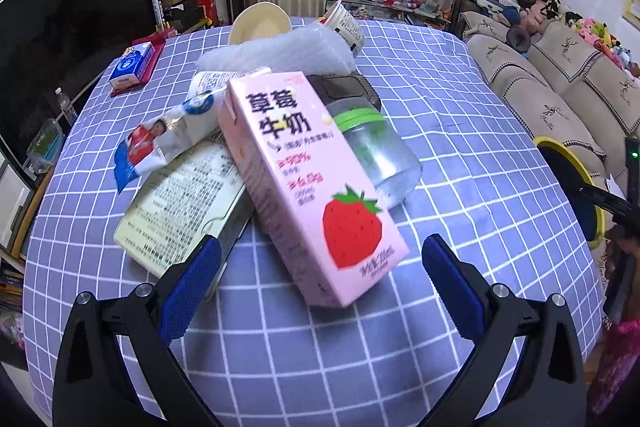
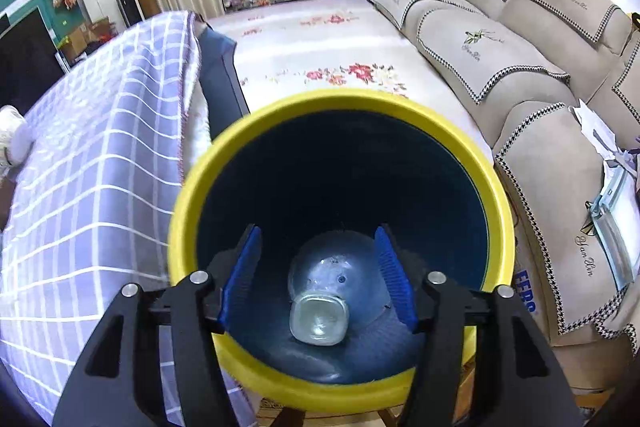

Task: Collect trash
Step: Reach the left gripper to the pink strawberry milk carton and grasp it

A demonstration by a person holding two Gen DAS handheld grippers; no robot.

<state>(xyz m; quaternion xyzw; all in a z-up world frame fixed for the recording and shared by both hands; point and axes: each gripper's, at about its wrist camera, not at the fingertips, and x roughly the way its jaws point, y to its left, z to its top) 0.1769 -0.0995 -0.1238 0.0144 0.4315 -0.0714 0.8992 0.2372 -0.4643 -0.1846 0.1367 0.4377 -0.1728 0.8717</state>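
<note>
While lying tilted on the checked surface, one pink strawberry milk carton leaning on one clear jar; left claw released; right claw released over one yellow-rimmed bin.

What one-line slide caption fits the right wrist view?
Open right gripper poised over the yellow-rimmed dark bin, a clear plastic bottle lying inside.
</note>
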